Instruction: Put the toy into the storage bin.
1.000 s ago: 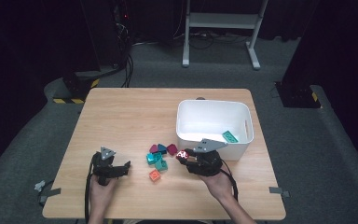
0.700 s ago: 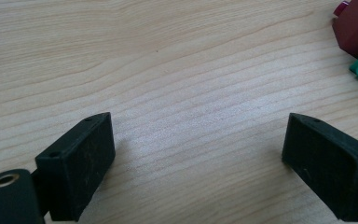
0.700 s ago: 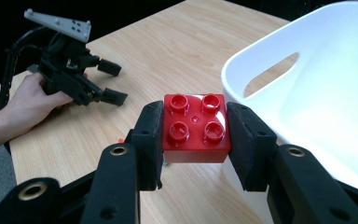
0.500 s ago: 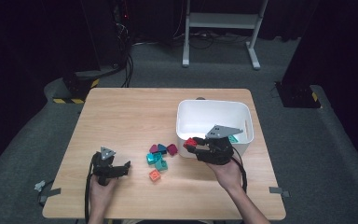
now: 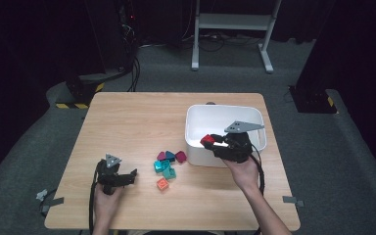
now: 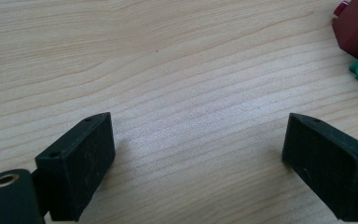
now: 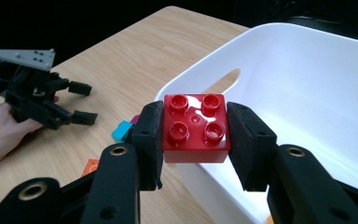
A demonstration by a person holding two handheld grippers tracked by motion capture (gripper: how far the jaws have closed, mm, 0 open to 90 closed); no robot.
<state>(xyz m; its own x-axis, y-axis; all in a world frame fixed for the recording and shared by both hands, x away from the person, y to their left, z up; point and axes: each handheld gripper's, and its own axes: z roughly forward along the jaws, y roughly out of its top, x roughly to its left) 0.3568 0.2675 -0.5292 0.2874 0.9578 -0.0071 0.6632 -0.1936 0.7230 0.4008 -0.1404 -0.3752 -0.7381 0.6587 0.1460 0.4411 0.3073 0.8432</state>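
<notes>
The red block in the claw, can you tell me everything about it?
The red block is a square, shiny plastic brick with four round studs on top. It sits level, studs up, squeezed on two opposite sides by the black pads of the right gripper. It hangs in the air at the near rim of the white bin, not touching the table. Light glints off its top.

Three camera positions around one light wooden desk (image 5: pixel 142 117).
High view: fixed above, facing forward and down, distant. Left gripper view: close over bare desk. Right gripper view: close, level, sharing the white plastic bin (image 7: pixel 307 84) (image 5: pixel 198 117) with the high view.
</notes>
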